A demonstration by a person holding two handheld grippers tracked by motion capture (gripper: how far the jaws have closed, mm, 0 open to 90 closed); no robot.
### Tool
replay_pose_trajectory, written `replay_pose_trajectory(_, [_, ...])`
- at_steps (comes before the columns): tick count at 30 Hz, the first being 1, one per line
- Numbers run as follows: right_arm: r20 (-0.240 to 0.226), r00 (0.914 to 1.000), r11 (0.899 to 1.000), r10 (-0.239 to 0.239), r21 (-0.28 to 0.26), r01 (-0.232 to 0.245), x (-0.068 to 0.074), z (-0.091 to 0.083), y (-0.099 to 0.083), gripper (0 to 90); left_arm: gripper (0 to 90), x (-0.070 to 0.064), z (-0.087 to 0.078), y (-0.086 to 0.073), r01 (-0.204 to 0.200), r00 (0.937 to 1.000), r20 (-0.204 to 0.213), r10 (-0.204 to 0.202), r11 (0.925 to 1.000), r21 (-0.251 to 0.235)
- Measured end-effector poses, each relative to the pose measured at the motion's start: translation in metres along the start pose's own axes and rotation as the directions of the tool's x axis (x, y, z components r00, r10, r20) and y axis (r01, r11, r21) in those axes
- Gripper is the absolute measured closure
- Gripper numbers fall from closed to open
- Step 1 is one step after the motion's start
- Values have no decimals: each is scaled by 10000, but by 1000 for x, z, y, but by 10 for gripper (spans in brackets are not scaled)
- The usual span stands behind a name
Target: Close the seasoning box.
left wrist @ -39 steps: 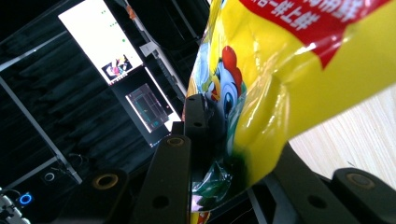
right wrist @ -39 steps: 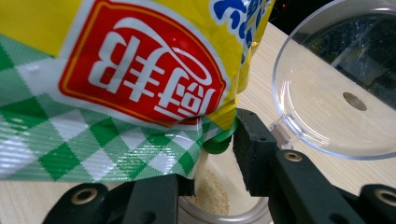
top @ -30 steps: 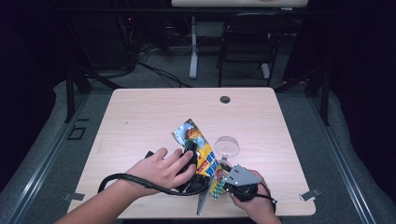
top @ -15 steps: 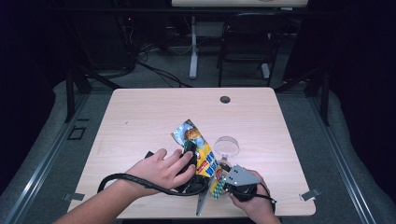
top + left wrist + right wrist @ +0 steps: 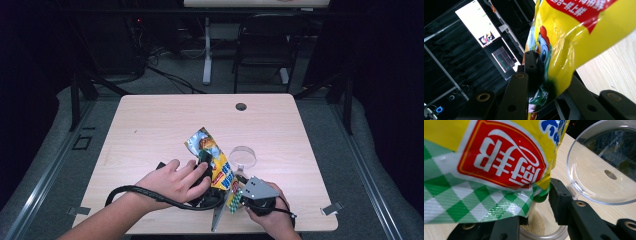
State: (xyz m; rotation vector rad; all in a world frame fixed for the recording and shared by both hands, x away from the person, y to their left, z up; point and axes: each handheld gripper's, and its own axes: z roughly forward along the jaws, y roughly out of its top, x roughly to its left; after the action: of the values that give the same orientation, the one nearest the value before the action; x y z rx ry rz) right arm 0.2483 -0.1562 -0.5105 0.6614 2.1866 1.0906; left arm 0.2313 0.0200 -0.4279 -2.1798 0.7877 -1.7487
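While the left gripper [image 5: 202,167] clamps the yellow seasoning pouch [image 5: 212,156] mid-body to steady it near the table's [image 5: 150,125] front edge, the right gripper [image 5: 239,192] pinches its green corner, tipping powder into a clear jar [image 5: 541,230] below.

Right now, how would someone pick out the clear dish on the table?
On the wooden table, look near the front edge, just right of the yellow packet that both grippers hold. The clear dish lies there: round, see-through and shallow, unlike the colourful printed packet.
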Motion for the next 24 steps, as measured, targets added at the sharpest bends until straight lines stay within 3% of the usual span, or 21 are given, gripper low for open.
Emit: replay_pose_trajectory(24, [5, 10000, 10000, -90, 41, 90, 2, 0, 1, 705, 849, 2, -3, 1, -15, 9999, 126, 16, 10000, -40])
